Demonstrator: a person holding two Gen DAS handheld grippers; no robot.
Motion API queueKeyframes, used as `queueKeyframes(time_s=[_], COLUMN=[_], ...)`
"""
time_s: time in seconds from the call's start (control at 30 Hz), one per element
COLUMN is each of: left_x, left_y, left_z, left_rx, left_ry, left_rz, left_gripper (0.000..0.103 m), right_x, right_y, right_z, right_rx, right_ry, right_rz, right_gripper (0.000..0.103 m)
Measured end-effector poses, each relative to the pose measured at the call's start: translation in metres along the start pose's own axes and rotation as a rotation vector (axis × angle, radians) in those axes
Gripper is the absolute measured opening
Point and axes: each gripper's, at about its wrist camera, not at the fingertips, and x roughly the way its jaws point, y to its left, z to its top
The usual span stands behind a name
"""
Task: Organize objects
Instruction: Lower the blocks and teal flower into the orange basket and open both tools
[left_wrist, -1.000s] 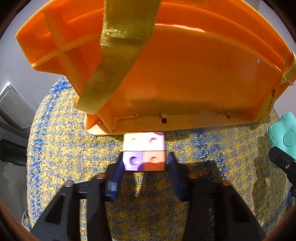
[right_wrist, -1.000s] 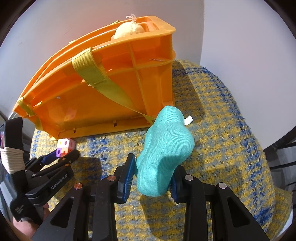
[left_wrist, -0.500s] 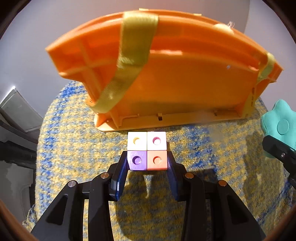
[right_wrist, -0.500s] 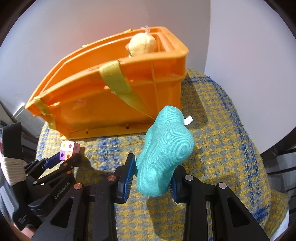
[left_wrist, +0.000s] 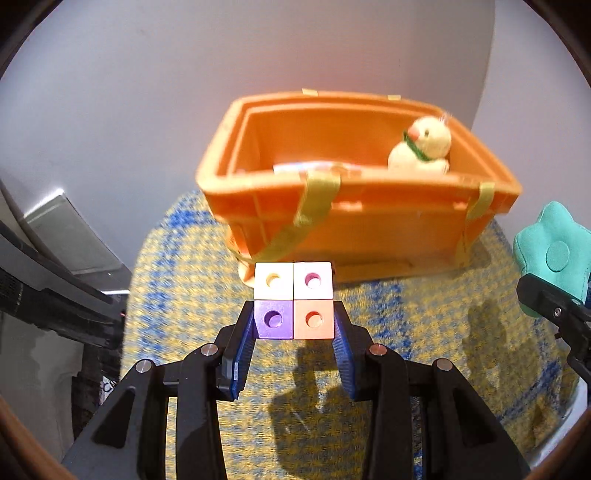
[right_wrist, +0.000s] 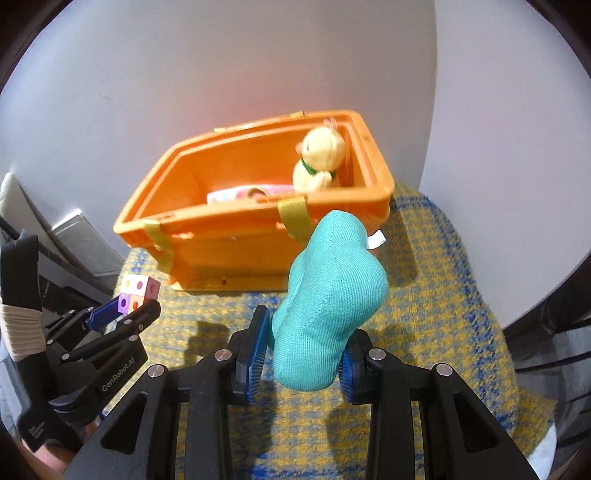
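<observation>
From the left wrist camera, the left gripper (left_wrist: 294, 325) is clamped on a block of four joined cubes (left_wrist: 293, 301) — its blue pads press the purple and orange lower cubes from either side, while the white-faced upper pair sticks out past the fingertips. The block is held above a yellow and blue woven cloth (left_wrist: 406, 332), in front of an orange crate (left_wrist: 369, 229) with yellow straps that stands on the cloth against a pale wall. A yellow plush duck (left_wrist: 424, 149) sits in the crate's right end, and a flat pinkish item lies inside too, too blurred to name. From the right wrist camera, the right gripper (right_wrist: 301, 356) is closed on a teal plush toy (right_wrist: 332, 310) — squeezed between its blue pads, lifted over the cloth just in front of the crate's near right corner. The left gripper with its cube block shows at lower left, well apart from the teal toy
</observation>
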Motion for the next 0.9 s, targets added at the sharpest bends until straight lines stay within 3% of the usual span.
queueKeyframes(time_s=[0.13,0.53,0.9], left_x=[-0.003,-0.039,-0.012], left_y=[-0.013,-0.002,-0.004], left_z=[0.000,0.056,0.112], left_rx=[-0.002,0.029,0.073], left_ry=[-0.030,-0.112,-0.133], left_rz=[0.004,0.016,0.007], left_gripper=[0.038,0.038,0.038], right_x=[-0.015,-0.035,-0.012], right_y=[0.005,0.020,0.025], right_z=[0.012,0.066,0.115], right_rx=[-0.017,-0.054,-0.095], right_ry=[-0.030,-0.091,-0.089], right_rz=[0.007,0.030,0.020], right_gripper=[0.034,0.034,0.034])
